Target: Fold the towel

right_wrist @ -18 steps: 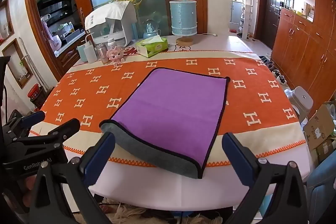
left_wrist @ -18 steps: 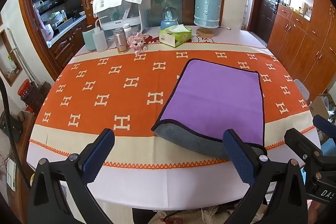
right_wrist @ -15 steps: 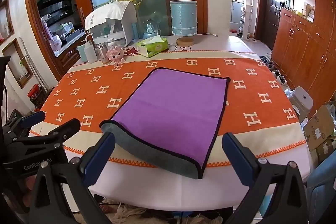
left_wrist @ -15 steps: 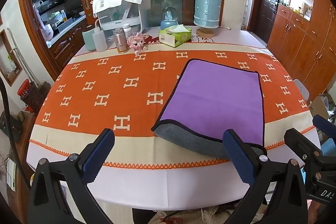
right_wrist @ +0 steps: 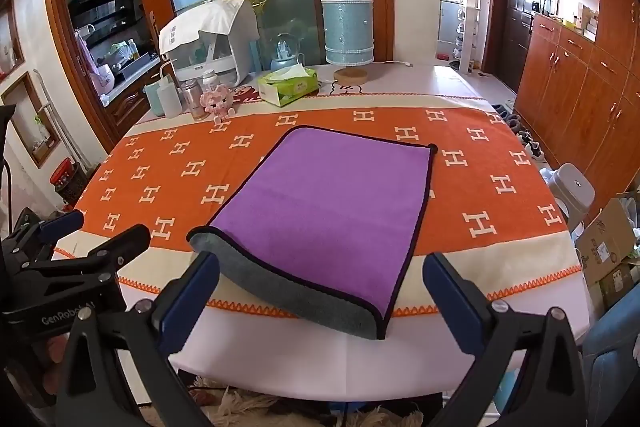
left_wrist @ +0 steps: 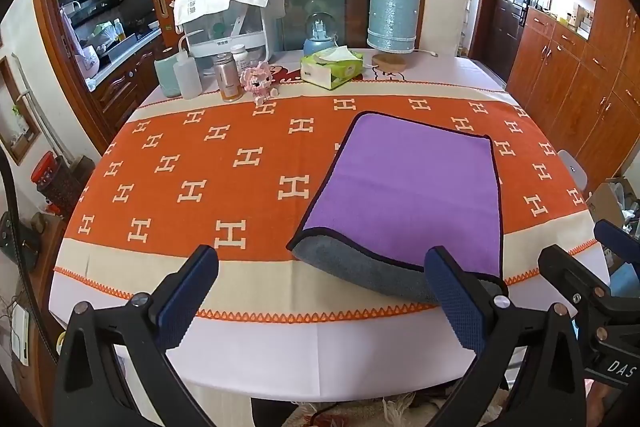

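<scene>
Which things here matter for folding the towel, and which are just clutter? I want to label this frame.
Job in hand:
- purple towel, grey underside showing at its near edge
- left gripper, open
- right gripper, open
- orange tablecloth beneath the towel

Lying about, at the table's far end:
- green tissue box
- blue lamp
- pink toy
- bottles
- snow globe

The towel [right_wrist: 332, 203] lies flat on the table runner [right_wrist: 160, 183], which covers the table [right_wrist: 320, 359]. Its near edge overhangs the runner's near border at 6 o'clock. Behind the towel, at 12 o'clock, sits the tissue box [right_wrist: 289, 85], with the lamp [right_wrist: 349, 35] just behind it toward 1 o'clock. At 10 o'clock stand the bottles [right_wrist: 182, 99], beside the figurine [right_wrist: 217, 103], before the covered appliance [right_wrist: 210, 43].
</scene>
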`<state>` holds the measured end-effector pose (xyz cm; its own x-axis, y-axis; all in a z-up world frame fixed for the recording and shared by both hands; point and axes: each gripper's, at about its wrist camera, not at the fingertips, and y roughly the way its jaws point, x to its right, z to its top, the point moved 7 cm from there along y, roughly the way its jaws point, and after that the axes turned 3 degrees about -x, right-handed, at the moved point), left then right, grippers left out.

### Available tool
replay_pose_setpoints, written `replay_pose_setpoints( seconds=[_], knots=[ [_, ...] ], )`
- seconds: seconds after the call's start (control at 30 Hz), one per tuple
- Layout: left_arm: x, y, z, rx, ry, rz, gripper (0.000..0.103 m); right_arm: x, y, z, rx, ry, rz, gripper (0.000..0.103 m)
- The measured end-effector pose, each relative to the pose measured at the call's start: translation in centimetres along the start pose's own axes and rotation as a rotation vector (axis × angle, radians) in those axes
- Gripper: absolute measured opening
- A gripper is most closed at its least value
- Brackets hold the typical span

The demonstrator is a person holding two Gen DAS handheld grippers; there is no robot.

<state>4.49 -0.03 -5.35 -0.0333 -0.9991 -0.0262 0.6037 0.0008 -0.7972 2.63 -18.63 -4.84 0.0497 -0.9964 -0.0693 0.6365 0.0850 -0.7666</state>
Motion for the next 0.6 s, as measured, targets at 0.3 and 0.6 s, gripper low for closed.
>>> replay_pose_setpoints(
  seconds=[0.3,0.6],
  knots=[
    [-0.01,0.02,-0.03,-0.003,0.000,0.000,0.102,0.34,-0.06,-0.11,-0.004,0.006,-0.019,0.102],
    [0.56,0.70,-0.52,-0.010,0.002,-0.004,0.102,0.39,-0.04,-0.10,-0.007,0.008,-0.024,0.102]
  ],
)
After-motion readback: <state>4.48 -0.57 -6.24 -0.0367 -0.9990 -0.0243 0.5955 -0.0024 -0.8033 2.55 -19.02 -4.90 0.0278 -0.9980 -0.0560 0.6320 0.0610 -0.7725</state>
